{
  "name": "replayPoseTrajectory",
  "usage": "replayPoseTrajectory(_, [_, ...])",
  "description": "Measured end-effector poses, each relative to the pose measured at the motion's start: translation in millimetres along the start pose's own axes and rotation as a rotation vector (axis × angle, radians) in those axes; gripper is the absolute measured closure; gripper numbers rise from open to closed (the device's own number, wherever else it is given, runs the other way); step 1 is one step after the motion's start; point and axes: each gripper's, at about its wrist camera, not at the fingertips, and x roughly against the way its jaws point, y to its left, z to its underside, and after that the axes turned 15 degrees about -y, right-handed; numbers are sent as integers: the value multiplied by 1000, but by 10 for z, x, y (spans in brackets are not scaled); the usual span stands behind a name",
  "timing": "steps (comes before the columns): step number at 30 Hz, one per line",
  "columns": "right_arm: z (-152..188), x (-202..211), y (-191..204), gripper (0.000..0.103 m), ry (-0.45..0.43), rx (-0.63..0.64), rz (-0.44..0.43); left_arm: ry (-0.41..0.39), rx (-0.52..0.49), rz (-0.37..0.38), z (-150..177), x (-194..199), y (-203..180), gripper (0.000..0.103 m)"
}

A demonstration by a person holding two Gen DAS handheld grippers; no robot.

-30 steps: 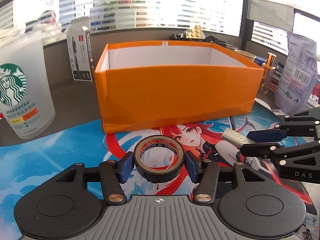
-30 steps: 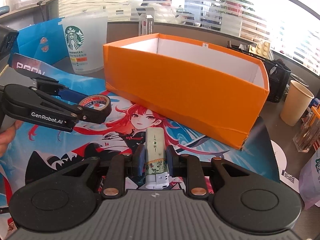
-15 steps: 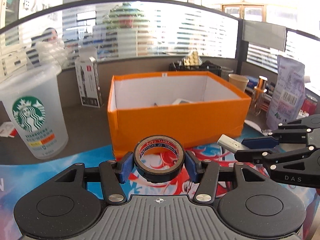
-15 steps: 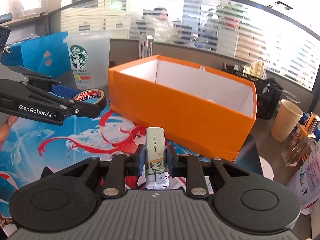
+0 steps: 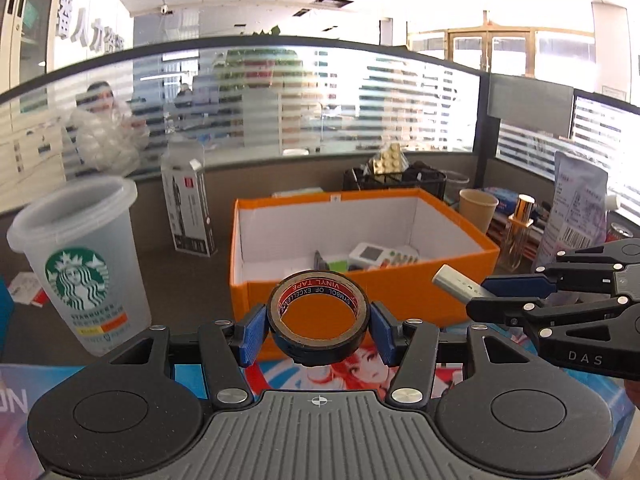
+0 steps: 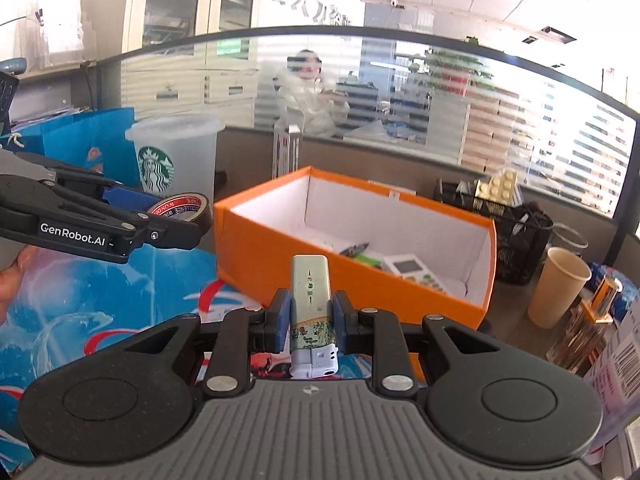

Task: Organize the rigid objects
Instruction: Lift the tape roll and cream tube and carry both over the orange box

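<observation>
My left gripper (image 5: 318, 330) is shut on a black roll of vinyl tape (image 5: 318, 338), held above the mat in front of the orange box (image 5: 360, 296). My right gripper (image 6: 310, 314) is shut on a slim white lighter (image 6: 311, 300) with a patterned band, also raised before the orange box (image 6: 280, 256). Each gripper shows in the other's view: the right gripper (image 5: 480, 298) with the lighter (image 5: 456, 282) at the right, the left gripper (image 6: 176, 222) with the tape (image 6: 180, 206) at the left. Inside the box lie a white calculator-like device (image 6: 412, 272) and several small items.
A frosted Starbucks cup (image 5: 80, 272) stands left of the box, a tall carton (image 5: 188, 208) behind it. A paper cup (image 6: 560, 288), a black mesh basket (image 6: 516, 220) and a bag (image 5: 576, 212) crowd the right. A printed mat (image 6: 100, 304) covers the desk. A hand (image 6: 12, 276) shows at the left edge.
Both grippers have risen with their objects and tilted up, so the box interior and the office behind now show. Neither grip changed.
</observation>
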Motion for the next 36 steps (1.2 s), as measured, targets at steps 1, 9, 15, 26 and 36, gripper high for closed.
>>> replayPoseTrajectory(1, [-16,1,-3,82,-3,1,0,-5,0,0,-23,0,-5,50])
replayPoseTrajectory(9, [-114,40,-83,82,-36,-2,11,-32,-3,0,-189,-38,-26,50])
replayPoseTrajectory(15, [-141,17,-175,82,-51,-13,24,-41,9,-5,-283,-138,-32,50])
replayPoseTrajectory(26, [-278,-67,-345,82,-92,-32,43,-79,2,5,-555,-402,-107,50])
replayPoseTrajectory(36, [-369,-205,-483,82,-96,-32,57,-67,-6,4,-633,-660,-99,50])
